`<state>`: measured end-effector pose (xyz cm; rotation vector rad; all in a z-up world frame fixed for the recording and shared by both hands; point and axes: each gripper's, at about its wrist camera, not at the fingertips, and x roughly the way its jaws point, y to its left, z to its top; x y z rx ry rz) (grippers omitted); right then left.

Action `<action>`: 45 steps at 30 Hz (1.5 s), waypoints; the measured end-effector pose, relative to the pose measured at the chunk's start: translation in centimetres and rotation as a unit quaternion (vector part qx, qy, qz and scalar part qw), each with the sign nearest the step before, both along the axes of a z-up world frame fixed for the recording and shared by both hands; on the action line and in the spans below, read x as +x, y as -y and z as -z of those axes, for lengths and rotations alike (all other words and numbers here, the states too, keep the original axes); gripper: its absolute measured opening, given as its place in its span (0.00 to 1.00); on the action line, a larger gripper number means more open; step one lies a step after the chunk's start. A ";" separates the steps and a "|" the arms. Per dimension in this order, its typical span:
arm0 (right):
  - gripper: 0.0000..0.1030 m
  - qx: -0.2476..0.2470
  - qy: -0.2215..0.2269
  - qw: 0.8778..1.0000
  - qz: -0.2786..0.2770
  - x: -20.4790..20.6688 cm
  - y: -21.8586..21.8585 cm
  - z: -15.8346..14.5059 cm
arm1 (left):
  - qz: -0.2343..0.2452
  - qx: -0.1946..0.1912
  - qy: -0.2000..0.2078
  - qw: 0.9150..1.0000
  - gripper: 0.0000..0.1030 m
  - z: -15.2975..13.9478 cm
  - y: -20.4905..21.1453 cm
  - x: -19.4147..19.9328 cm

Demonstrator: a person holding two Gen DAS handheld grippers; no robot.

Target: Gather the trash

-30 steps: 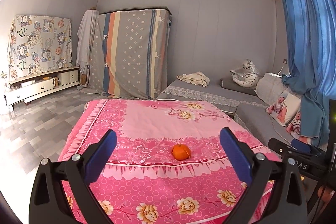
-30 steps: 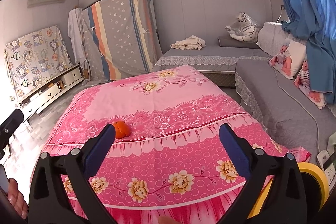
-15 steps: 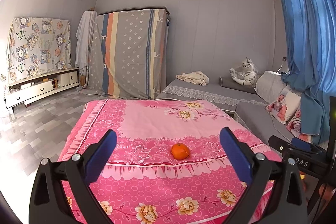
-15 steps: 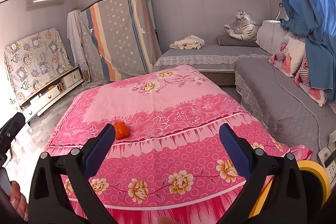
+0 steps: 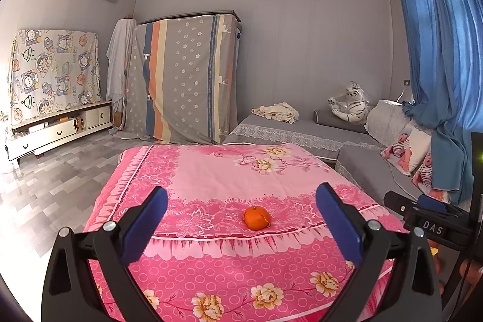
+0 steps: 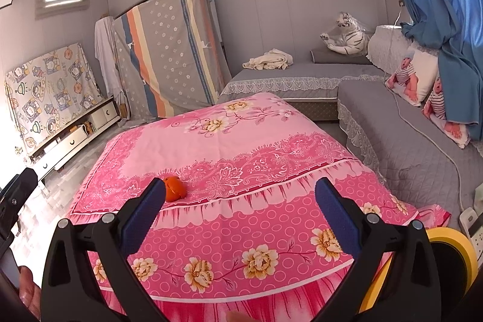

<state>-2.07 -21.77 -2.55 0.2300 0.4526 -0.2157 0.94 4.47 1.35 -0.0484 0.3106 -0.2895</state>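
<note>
A pink floral cloth (image 5: 211, 171) was seen draped over the table, with only an orange peel (image 5: 256, 218) sat near its front edge. Pretty clearly the approach stage: left gripper (image 5: 241, 219) and right gripper (image 6: 240, 208) were both held spread, nothing pinched. The peel would need closing in on next

cloth (image 5: 211, 171): pink, floral | peel (image 5: 256, 218): orange | curtain (image 5: 437, 65): blue | sofa (image 6: 407, 147): grey

The left gripper (image 5: 241, 213) has lifted and tipped up a touch, so the orange peel (image 5: 257, 218) sits slightly lower between its fingers; the right gripper (image 6: 240, 204) has eased fractionally closer to the cloth's near edge.
</note>
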 end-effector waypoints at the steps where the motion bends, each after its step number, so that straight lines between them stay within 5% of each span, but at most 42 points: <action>1: 0.92 0.000 0.000 1.000 0.000 0.0 0.0 0.0 | 0.001 0.000 0.000 1.000 0.92 0.0 0.0 0.0; 45: 0.92 0.009 -0.012 1.000 0.003 0.5 -0.1 1.4 | 0.009 0.001 -0.001 1.000 0.92 0.0 0.1 0.0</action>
